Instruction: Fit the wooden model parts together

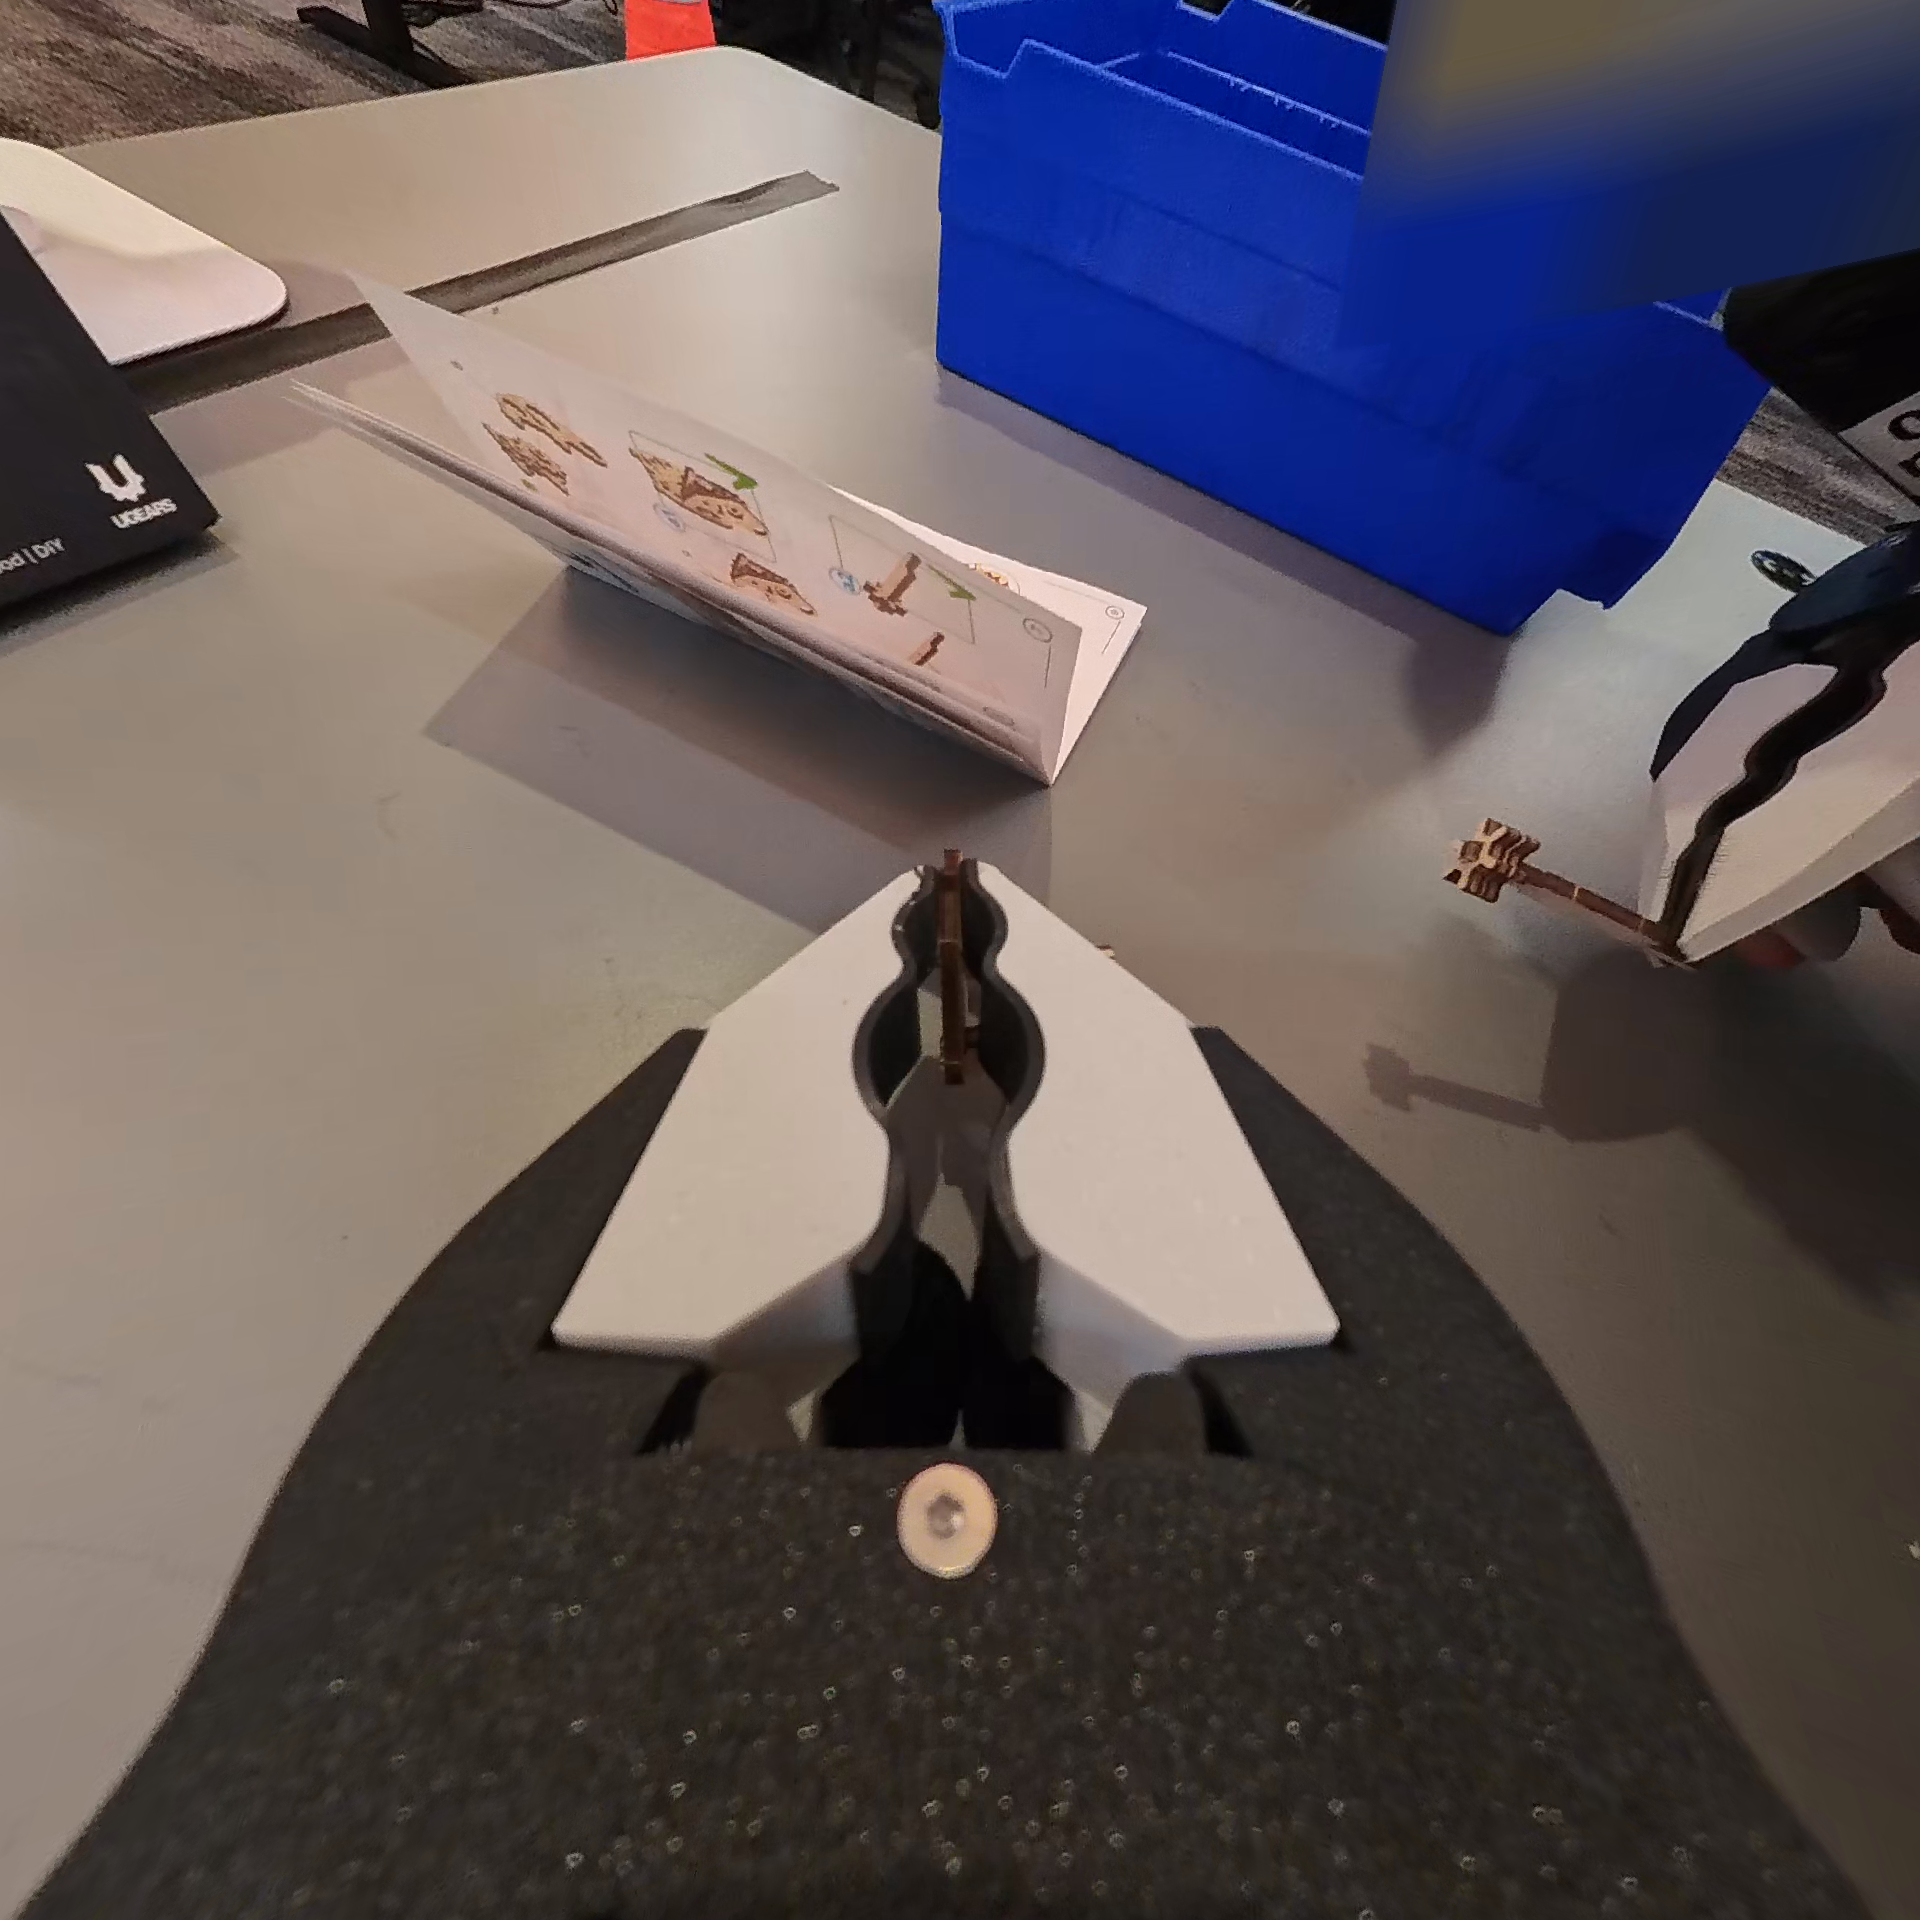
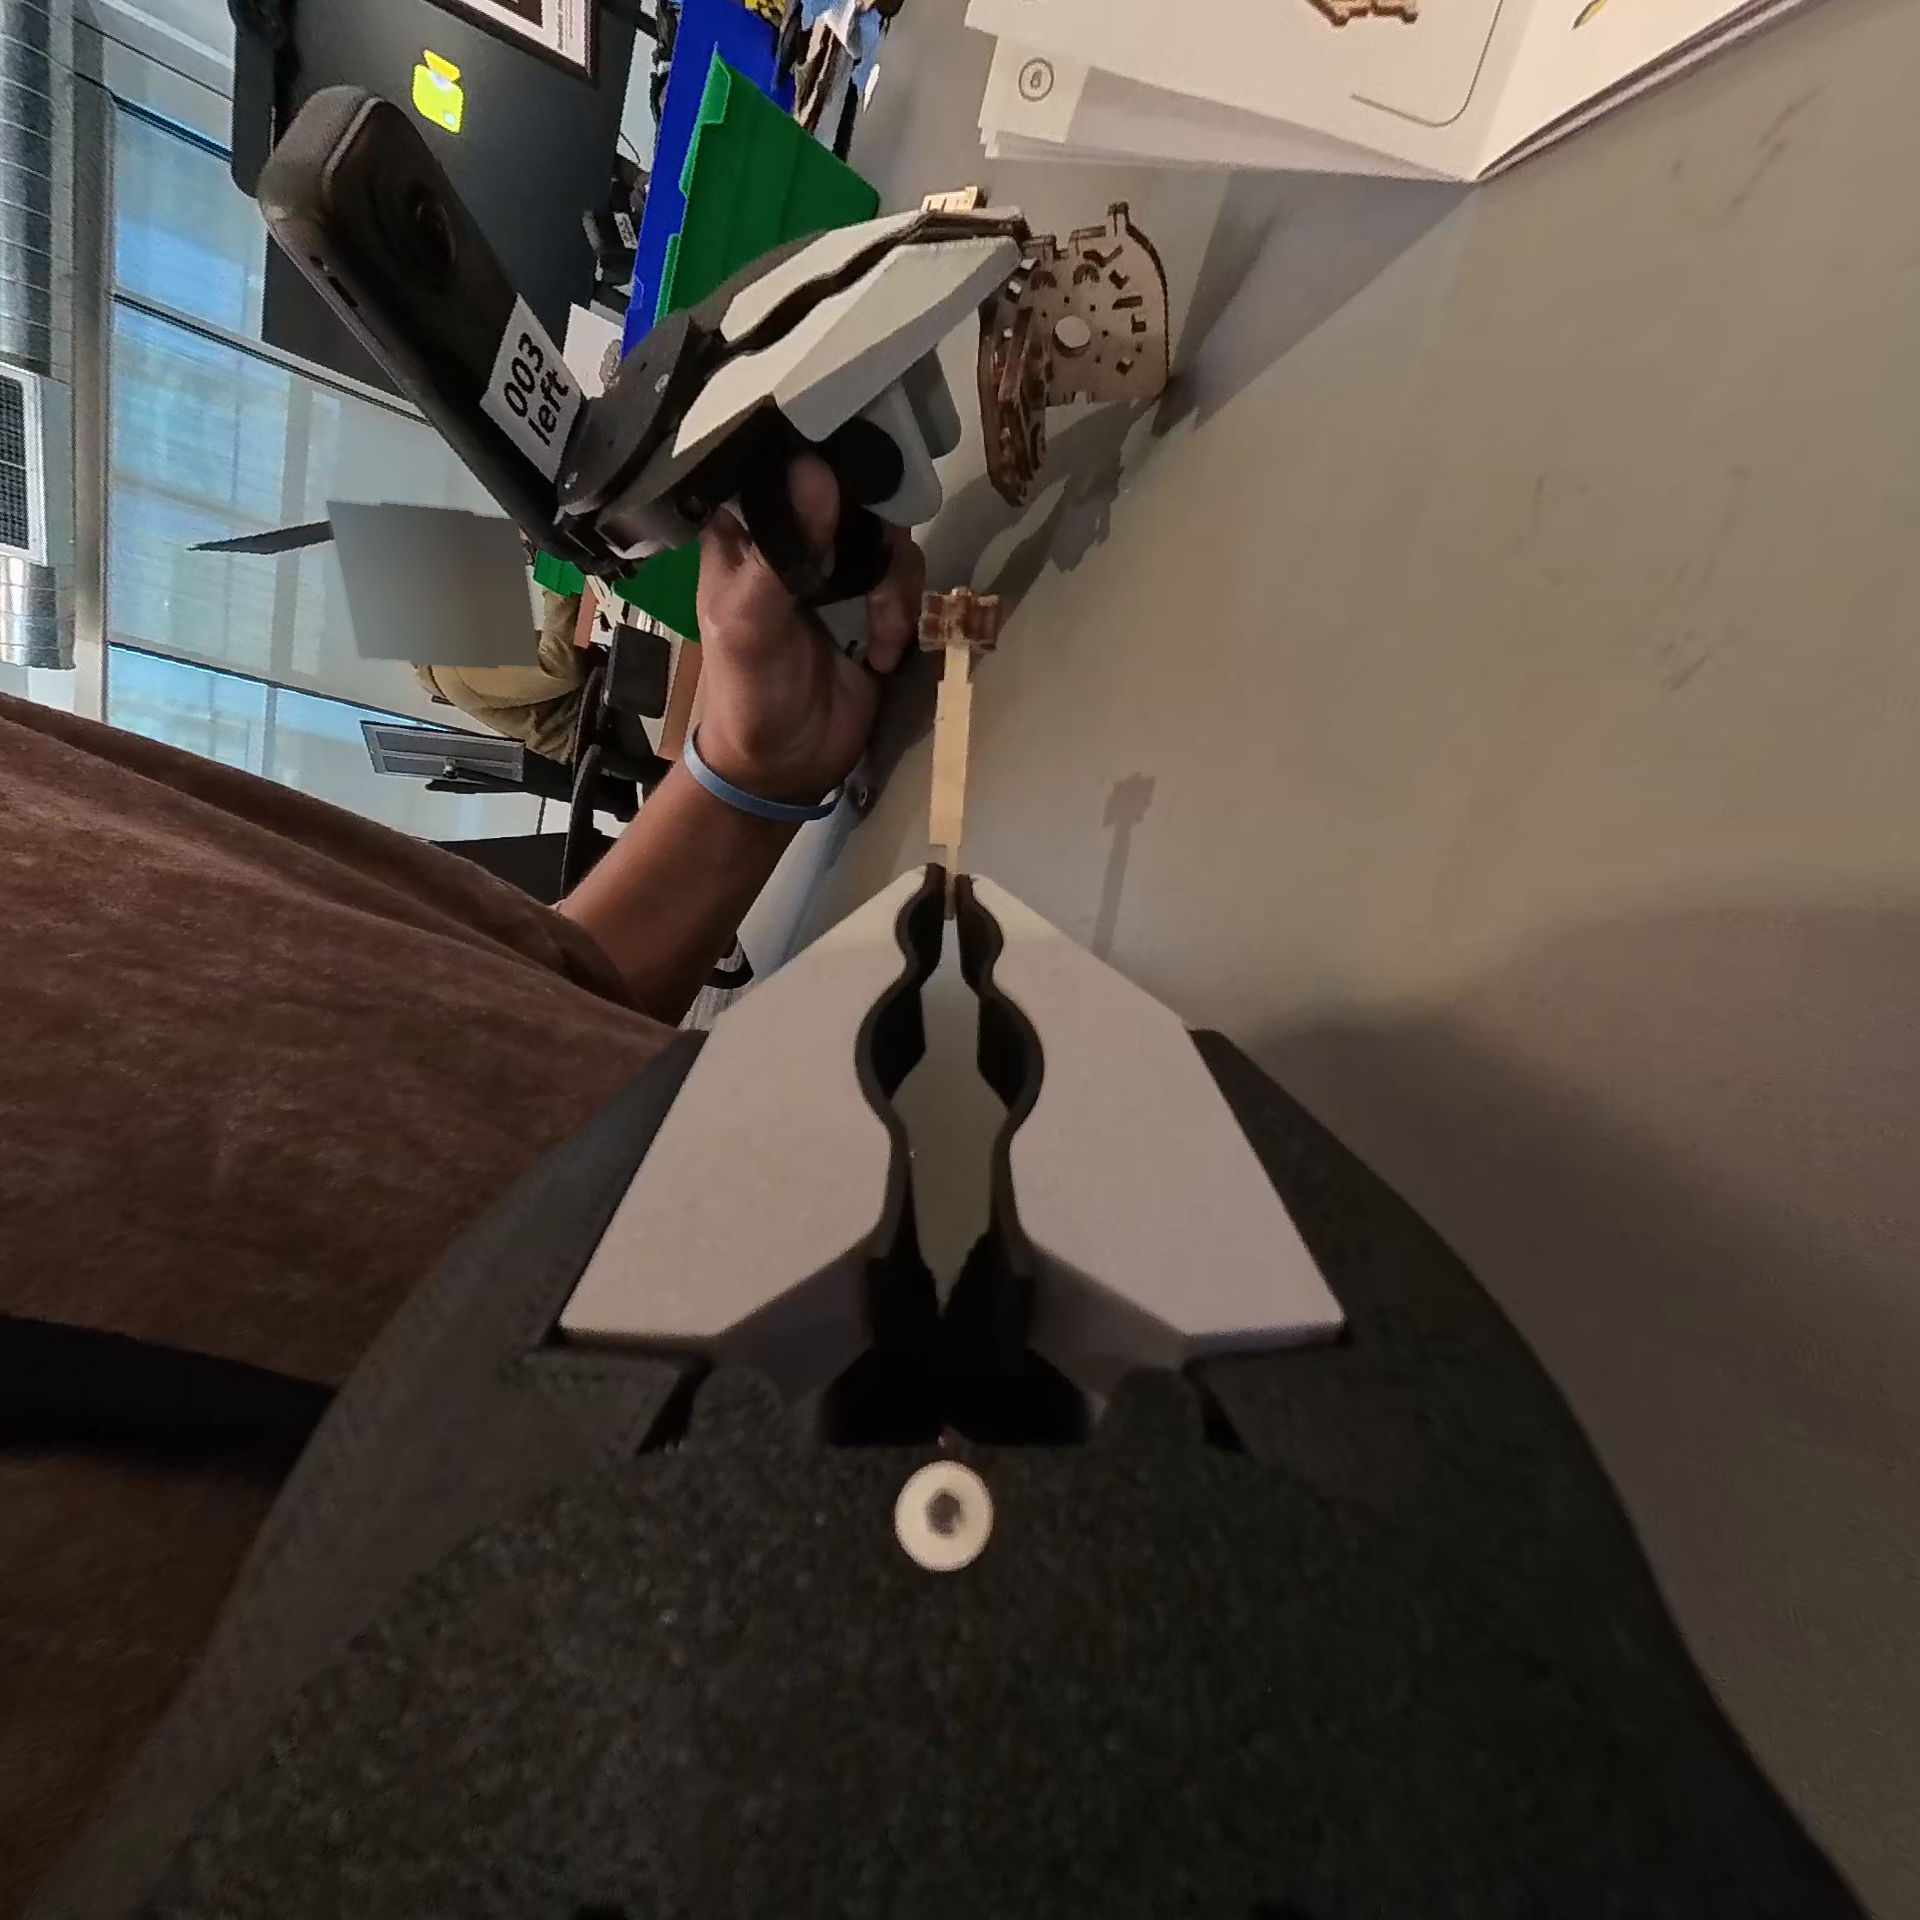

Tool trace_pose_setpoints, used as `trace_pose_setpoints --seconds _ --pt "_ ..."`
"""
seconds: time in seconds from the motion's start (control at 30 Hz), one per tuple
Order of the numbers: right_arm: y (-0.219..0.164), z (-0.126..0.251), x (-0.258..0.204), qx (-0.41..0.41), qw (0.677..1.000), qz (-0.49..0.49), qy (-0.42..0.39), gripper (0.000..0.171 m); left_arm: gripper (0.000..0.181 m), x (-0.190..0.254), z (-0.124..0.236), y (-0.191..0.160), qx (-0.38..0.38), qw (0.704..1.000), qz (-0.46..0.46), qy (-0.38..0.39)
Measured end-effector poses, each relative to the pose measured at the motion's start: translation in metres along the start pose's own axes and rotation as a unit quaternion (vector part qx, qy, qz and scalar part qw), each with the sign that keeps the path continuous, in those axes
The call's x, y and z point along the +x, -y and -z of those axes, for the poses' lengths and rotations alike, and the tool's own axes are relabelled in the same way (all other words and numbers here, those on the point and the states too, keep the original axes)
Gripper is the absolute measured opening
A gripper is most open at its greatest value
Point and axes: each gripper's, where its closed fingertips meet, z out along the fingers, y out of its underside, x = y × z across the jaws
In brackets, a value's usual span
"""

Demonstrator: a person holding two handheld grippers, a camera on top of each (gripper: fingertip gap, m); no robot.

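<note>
My left gripper is shut on a flat wooden model assembly, seen edge-on between its fingers. In the right wrist view the left gripper grips the rim of that rounded, cut-out assembly just above the grey table. My right gripper is shut on the end of a thin wooden pin with a toothed head. In the left wrist view the right gripper holds the pin level, head pointing left, well to the right of my left gripper.
An open instruction booklet stands tented on the table behind my left gripper. A blue bin sits at the back right. A black box and a white pad lie at the left. There is about 15 centimeters between the tips of the two grippers.
</note>
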Motion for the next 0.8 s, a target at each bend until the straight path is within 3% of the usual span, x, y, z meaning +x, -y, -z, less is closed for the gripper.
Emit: trace_pose_setpoints --seconds 0.23,0.4,0.67,0.8 --pt "0.008 0.003 0.002 0.022 0.999 0.020 -0.020 0.001 0.002 0.001 0.000 0.000 0.000 1.000 -0.002 -0.001" --pt "0.017 0.004 -0.003 0.041 0.992 0.103 -0.060 0.001 0.001 0.003 0.001 0.000 0.001 1.000 -0.001 -0.011" --pt "0.027 0.003 -0.015 0.058 0.945 0.281 -0.155 0.001 0.001 0.013 0.004 0.001 0.007 0.999 -0.004 -0.047" --pt "0.021 -0.002 -0.020 0.043 0.932 0.316 -0.174 0.001 0.001 0.021 0.002 -0.002 -0.003 0.998 -0.031 -0.057"
